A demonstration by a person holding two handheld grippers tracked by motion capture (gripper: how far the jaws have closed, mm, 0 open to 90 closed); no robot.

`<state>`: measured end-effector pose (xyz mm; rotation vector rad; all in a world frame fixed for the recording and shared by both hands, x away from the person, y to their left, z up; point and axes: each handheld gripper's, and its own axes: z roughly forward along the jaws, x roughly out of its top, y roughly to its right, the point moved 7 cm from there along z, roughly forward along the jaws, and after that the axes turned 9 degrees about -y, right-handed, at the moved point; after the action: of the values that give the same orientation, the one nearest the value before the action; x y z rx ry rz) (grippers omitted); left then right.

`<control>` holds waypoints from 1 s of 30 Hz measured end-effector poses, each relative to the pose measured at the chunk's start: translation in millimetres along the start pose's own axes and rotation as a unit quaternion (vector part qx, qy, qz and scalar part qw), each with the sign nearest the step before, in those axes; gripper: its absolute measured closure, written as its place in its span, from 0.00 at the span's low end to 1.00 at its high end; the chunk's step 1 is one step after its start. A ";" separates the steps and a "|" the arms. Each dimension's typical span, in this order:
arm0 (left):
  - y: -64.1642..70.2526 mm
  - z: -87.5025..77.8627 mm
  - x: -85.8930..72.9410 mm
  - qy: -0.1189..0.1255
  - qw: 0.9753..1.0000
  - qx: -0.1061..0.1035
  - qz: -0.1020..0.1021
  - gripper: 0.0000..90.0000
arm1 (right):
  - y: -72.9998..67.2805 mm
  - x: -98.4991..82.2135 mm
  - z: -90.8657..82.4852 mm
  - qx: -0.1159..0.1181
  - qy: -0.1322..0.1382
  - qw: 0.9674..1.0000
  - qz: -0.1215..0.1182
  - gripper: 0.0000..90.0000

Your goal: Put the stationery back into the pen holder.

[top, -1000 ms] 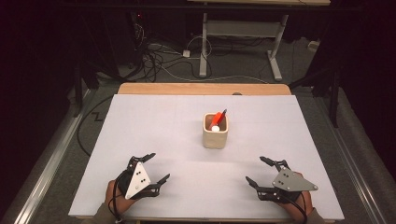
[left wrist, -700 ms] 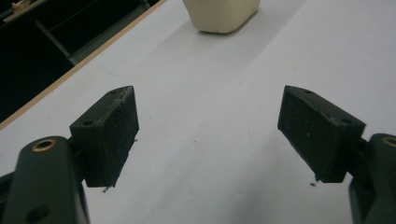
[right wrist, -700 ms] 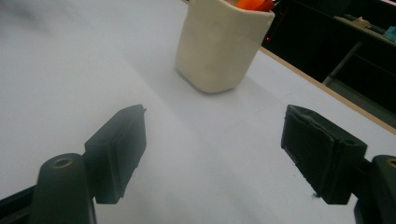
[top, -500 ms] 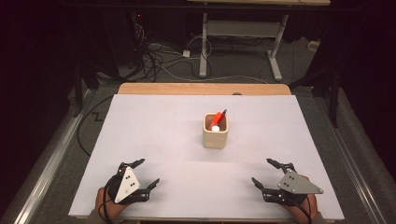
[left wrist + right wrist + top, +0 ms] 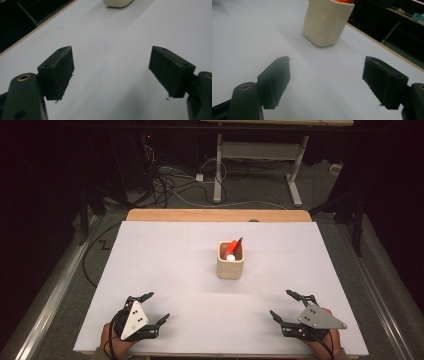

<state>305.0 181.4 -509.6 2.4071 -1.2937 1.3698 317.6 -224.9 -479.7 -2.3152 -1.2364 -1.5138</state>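
Cream cup [image 5: 230,260] sits upright near the middle of the white tabletop [image 5: 165,265], an orange-red marker [image 5: 233,247] leaning inside it, tip poking over the rim. Down at the near edge, the left tongs [image 5: 157,307] wait with jaws spread wide, nothing between them. Over on the other side, the right tongs [image 5: 285,305] are spread wide too, empty, both well apart from the cup.

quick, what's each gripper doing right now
Left gripper: open, holding nothing, above the table.
Right gripper: open, holding nothing, facing the cup.
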 end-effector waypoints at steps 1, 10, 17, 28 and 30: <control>-0.1 0.0 -0.1 0.000 1.000 0.001 0.001 0.22 | -0.4 0.4 0.2 0.001 0.001 1.000 0.000 0.25; 1.1 1.2 1.3 0.000 1.000 -0.003 0.004 0.22 | -1.2 0.0 0.2 0.001 0.002 1.000 -0.001 0.25; 0.9 1.7 0.4 -0.002 1.000 -0.004 0.004 0.22 | -1.2 0.0 0.8 0.001 0.001 1.000 -0.001 0.25; 0.7 1.9 -1.1 -0.006 1.000 -0.006 0.003 0.22 | -0.4 -0.3 2.1 0.002 0.001 1.000 0.000 0.25; 0.6 2.3 -1.9 -0.008 1.000 -0.006 0.002 0.22 | -0.2 -0.6 2.9 0.003 0.000 1.000 0.001 0.25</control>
<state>305.7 181.2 -512.6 2.4124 -1.3082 1.3429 319.4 -223.7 -481.6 -2.3109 -1.2370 -1.5078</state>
